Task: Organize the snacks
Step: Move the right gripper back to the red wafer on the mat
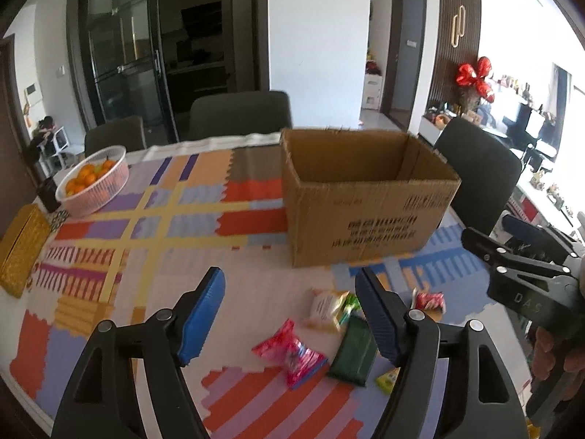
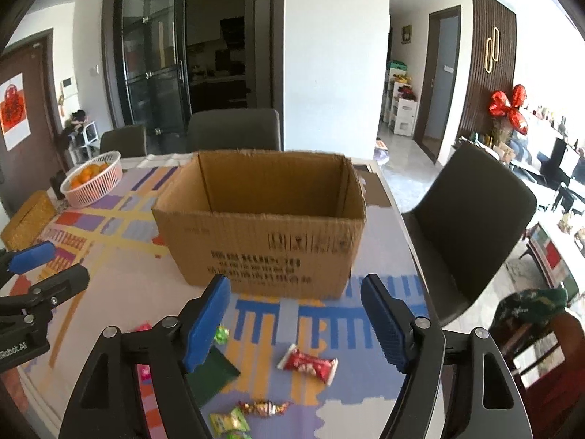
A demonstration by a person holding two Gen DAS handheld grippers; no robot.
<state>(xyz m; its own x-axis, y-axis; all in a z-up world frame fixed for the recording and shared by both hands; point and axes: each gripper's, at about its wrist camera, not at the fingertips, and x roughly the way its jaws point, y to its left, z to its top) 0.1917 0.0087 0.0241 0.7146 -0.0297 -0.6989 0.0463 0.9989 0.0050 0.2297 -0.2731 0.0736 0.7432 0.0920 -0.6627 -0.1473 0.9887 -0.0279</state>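
We see the left gripper [image 1: 289, 311] low in its frame, jaws apart and holding nothing, above a pink snack packet [image 1: 289, 356] and dark green packet [image 1: 353, 356] at lower centre. Our right gripper [image 2: 296, 314] also gapes empty over a red snack packet [image 2: 307, 364]. The open cardboard box [image 2: 263, 252] sits mid-frame on the patterned tablecloth [image 1: 146, 219].

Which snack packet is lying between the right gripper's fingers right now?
The red-and-white wrapped snack, alone on the tablecloth between the open right gripper; the green packets lie off to its left.
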